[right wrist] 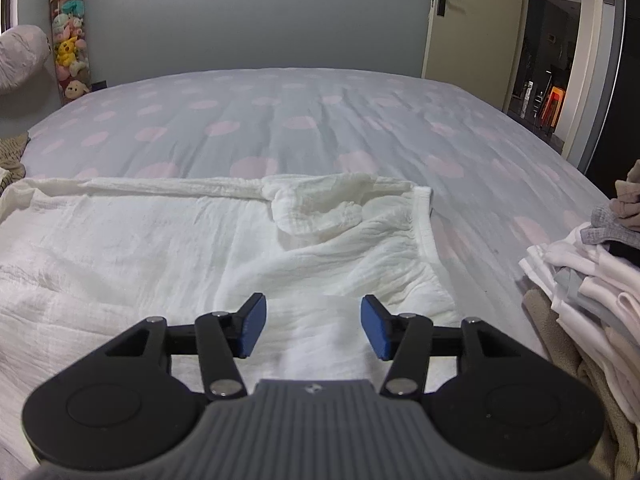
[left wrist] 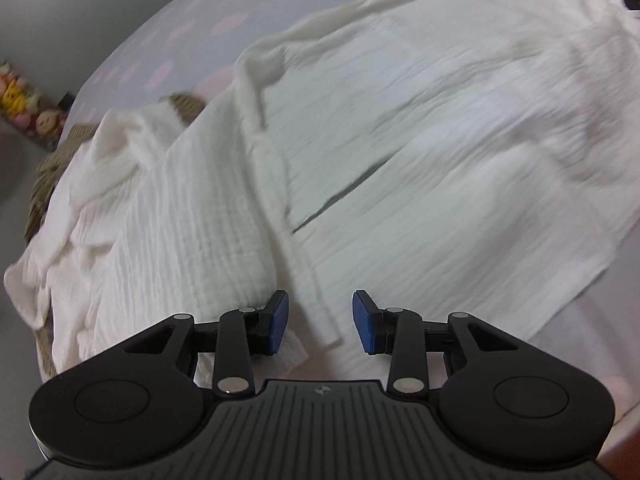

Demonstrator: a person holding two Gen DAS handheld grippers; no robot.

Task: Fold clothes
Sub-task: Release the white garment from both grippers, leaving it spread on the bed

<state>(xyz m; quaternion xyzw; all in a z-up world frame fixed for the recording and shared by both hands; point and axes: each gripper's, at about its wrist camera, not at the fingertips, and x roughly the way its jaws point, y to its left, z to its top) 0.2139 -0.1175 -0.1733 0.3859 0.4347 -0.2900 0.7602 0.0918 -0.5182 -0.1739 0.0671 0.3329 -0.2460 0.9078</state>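
White crinkled garment (right wrist: 200, 248) is lying spread across the near edge of the bed (right wrist: 304, 120), its sleeve bunched toward the middle. Both the left hand-held gripper (left wrist: 320, 320) and the right hand-held gripper (right wrist: 313, 326) are hovering over it with jaws wide, gripping nothing. Folded clothes (right wrist: 588, 280) are sitting stacked at the bed's right edge.

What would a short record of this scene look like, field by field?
place: bedroom, bed with a pink-dotted sheet
main item: white robe spread across the bed, wrinkled
left tool: open, empty, over the robe's front band
right tool: open, empty, above the robe near its bunched sleeve
nearby: pile of clothes at the right edge of the bed
background: stack of plush toys by the wall, door ajar
fold state: not yet begun
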